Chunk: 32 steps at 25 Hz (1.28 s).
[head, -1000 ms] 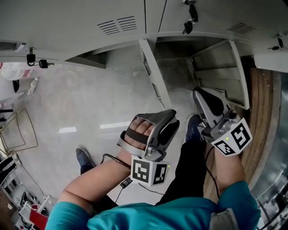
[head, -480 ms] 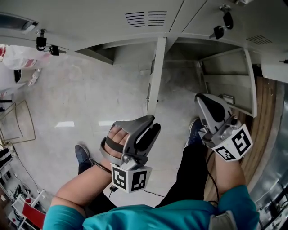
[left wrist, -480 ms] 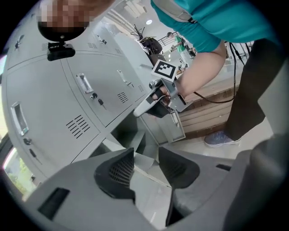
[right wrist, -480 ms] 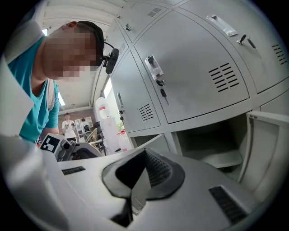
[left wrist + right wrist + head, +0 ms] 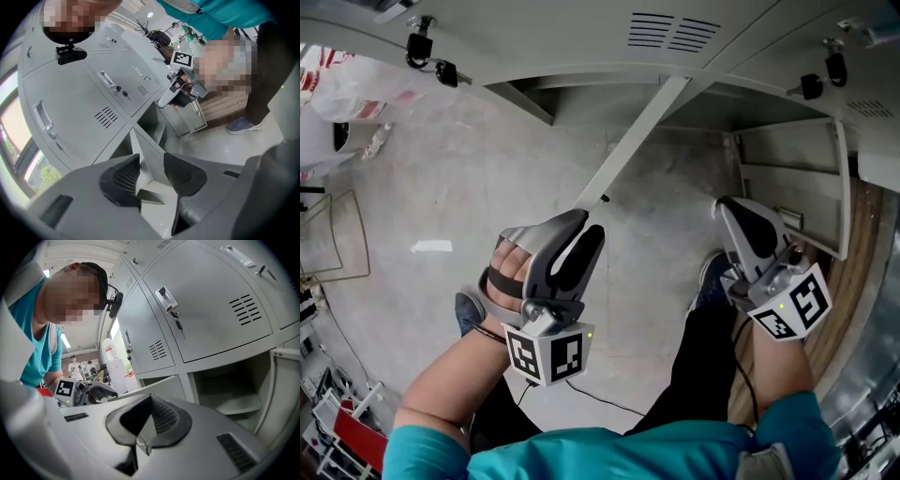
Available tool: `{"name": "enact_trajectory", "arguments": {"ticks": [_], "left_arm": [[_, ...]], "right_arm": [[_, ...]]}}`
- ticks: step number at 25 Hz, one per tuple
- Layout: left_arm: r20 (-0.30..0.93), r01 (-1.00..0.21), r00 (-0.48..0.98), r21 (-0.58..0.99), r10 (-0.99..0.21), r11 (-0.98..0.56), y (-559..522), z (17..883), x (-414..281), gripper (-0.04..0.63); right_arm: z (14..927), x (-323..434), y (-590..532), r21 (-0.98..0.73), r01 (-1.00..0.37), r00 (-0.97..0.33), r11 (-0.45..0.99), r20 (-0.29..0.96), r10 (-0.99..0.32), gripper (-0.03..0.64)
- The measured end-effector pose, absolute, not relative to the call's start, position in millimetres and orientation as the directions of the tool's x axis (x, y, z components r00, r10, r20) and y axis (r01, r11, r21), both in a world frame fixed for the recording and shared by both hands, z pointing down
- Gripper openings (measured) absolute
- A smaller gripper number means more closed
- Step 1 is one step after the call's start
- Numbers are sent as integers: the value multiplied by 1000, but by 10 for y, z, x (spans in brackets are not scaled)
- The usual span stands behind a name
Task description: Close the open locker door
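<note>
Left gripper (image 5: 589, 223) – jaws released, just narrowing – straddles the edge of the open locker door (image 5: 633, 141)

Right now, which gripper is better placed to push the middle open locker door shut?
Left. The left gripper sits at the free edge of the open locker door, and its jaws, which have just been closing, have that edge between them. The right gripper is off to the side, apart from it.

White plastic bag (image 5: 352, 89) sitting at far left. Black keys (image 5: 422, 49) dangling from closed locker (image 5: 516, 42). Wire frame (image 5: 337, 251) standing on pale glossy floor (image 5: 441, 187). Wooden panel (image 5: 853, 253) running along right. Distant person (image 5: 73, 365) standing beside white water bottle (image 5: 110, 363).
</note>
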<state>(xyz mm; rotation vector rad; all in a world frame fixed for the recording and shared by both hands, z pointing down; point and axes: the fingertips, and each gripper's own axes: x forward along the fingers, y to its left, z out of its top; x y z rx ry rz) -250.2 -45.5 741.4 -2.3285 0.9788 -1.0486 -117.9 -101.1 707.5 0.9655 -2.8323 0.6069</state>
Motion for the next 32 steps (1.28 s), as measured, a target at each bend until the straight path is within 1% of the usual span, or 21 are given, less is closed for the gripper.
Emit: {"name": "enact_trajectory", "arguments": {"ticks": [5,14,18,24,32], "left_arm": [[456,-435,423,-655,-783,-617,-687,7434,-2771,169],[432,-424,344,-721,-834,-549,-1075,7469,-3085,170],[417,-399,310,-758,-854,-515,-1205,7492,-3160,170],[385,-332,261,-825,-885,-457,-1428,7532,-3307,170],[332,-302,162,-880,-929,-367,-1756,7562,-3494,170]], "right_arm": [[7120,-1320,-1013,-343,-590,-807,731,214,-551,-2],[7198,-1479,-1004,-348,-574,-819,741,227,-527,-2],[7193,-1543,-1035,-348,-568,-823,745,224,-523,-2],[7239,-1643,-1044,-350,-558,-830,753,231,-508,-2],[7318,-1781,-1015,-379,-531,-847,758,237,-475,-2]]}}
